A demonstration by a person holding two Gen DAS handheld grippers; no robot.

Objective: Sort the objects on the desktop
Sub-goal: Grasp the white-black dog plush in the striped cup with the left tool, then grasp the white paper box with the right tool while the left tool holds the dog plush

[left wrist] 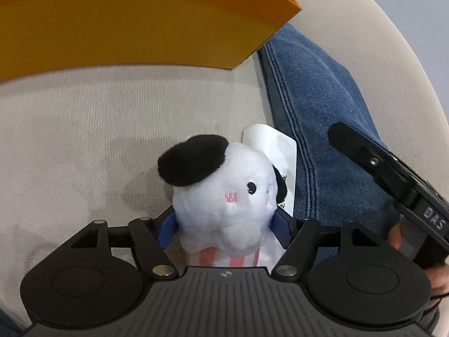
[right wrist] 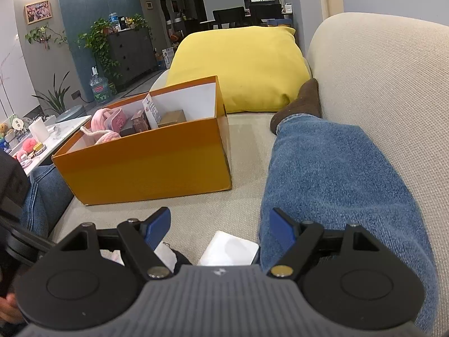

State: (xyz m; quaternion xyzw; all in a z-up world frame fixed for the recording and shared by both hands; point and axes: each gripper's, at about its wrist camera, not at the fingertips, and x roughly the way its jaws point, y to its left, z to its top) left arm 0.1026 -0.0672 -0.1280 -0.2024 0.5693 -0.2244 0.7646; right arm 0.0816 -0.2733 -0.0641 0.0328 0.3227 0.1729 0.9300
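My left gripper (left wrist: 224,224) is shut on a white plush toy (left wrist: 224,196) with black ears and a pink striped body, held above the beige sofa seat. The orange box (left wrist: 126,22) is just ahead of it. In the right wrist view the orange box (right wrist: 146,163) stands open on the sofa and holds pink plush items (right wrist: 106,126) and small cartons (right wrist: 157,118). My right gripper (right wrist: 220,227) is open and empty above the seat. A white card (right wrist: 228,248) lies under it, and it also shows in the left wrist view (left wrist: 280,151) behind the plush.
A person's leg in blue jeans (right wrist: 336,182) lies along the sofa at the right, with a brown sock (right wrist: 303,104). A yellow cushion (right wrist: 241,64) sits behind the box. A white side table (right wrist: 42,140) with small items stands at the left. The sofa back (right wrist: 393,70) rises at right.
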